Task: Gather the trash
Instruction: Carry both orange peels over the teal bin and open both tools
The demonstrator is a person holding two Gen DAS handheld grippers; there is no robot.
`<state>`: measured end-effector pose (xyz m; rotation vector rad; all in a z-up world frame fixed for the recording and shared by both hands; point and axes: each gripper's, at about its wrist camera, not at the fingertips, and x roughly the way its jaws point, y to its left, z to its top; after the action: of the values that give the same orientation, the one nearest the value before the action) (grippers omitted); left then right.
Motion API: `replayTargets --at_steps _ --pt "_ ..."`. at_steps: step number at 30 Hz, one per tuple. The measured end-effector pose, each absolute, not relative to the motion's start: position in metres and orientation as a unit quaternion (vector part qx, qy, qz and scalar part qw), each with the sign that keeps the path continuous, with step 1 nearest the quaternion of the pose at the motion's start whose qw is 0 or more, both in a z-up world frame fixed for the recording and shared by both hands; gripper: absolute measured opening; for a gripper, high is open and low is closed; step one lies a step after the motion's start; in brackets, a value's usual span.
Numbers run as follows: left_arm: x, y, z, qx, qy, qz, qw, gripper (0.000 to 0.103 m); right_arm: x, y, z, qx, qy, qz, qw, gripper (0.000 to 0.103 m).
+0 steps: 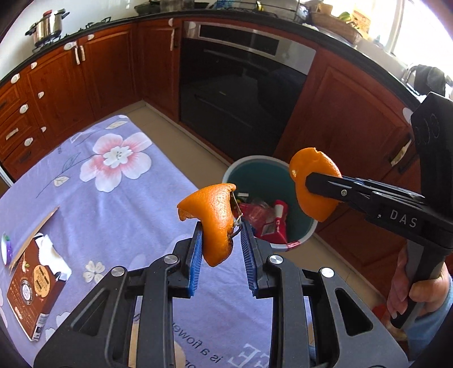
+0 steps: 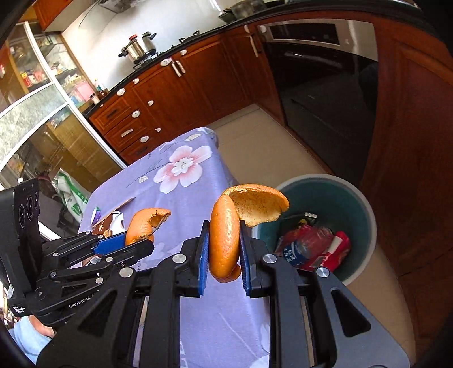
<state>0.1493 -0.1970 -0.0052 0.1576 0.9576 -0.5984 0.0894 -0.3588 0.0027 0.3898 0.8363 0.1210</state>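
Orange peel [image 1: 218,220] sits clamped in the left gripper [image 1: 220,226]; right gripper [image 2: 225,240] pinches another peel [image 2: 226,235].

A home kitchen: wooden cabinets [image 1: 107,65], built-in oven [image 1: 243,70], pot [image 2: 138,46] on the hob

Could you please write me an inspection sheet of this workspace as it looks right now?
Surface: table under a purple floral cloth.
Job's things: two orange peels, one in each set of tongs; bin on the floor beside the table, red wrappers already inside.
Clutter: brown box torn open on the cloth, a small purple item beside it.
Grippers: left tongs shut on the left peel; right tongs shut on the right peel; neither peel is clearly over the bin.
Cables: nothing seen.
Surroundings: wooden cabinets, built-in oven, pot on the hob.
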Motion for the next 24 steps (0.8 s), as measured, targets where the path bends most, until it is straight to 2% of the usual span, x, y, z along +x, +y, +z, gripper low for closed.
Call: replayTargets --at_steps 11,24 --pt "0.162 -0.273 -0.036 0.119 0.481 -0.309 0.812 0.027 0.084 -0.434 -0.041 0.240 0.425 0.016 0.873 0.018" --pt "0.187 -0.319 -0.070 0.133 0.512 -0.311 0.790 0.027 0.098 -0.463 -0.078 0.270 0.453 0.011 0.850 0.018"
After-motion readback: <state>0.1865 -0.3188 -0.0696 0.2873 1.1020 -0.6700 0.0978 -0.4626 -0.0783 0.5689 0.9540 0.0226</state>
